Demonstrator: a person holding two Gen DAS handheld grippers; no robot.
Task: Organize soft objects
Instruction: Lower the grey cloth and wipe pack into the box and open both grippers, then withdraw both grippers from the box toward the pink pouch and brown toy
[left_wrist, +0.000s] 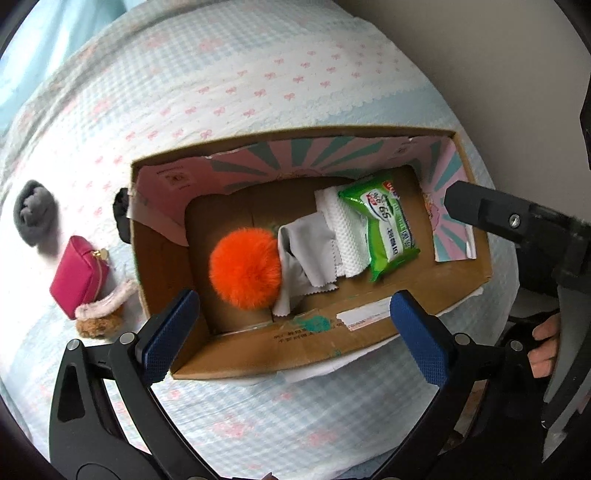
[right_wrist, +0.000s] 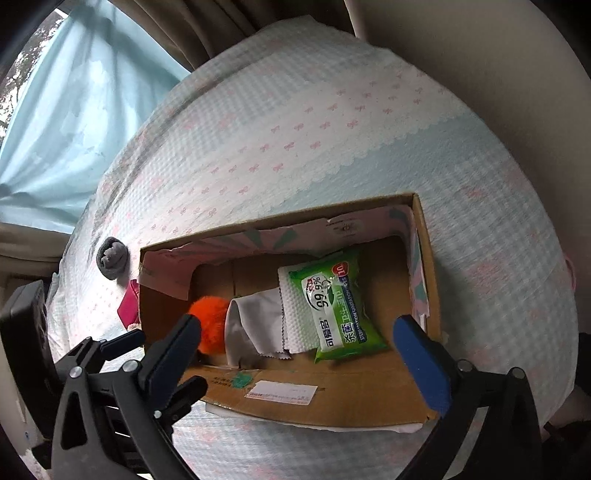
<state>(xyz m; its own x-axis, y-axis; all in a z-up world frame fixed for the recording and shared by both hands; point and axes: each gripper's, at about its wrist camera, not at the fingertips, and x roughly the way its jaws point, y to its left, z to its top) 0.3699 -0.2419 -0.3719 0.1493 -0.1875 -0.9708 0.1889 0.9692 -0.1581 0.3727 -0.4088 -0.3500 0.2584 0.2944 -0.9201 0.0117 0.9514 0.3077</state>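
left tongs (left_wrist: 291, 325) released, empty | right tongs (right_wrist: 295, 350) released, empty | risk: pink pouch (left_wrist: 79, 275), grey sock ball (left_wrist: 35, 212) left outside cardboard box (left_wrist: 369, 338); soft bed lets box tip

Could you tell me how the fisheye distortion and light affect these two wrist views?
Left wrist view: the cardboard box edges bow outward, the frame corners are black, and the orange pom-pom is sharp. Right wrist view: daylight through the blue curtain brightens the upper left, and the bedspread smears toward the right rim.
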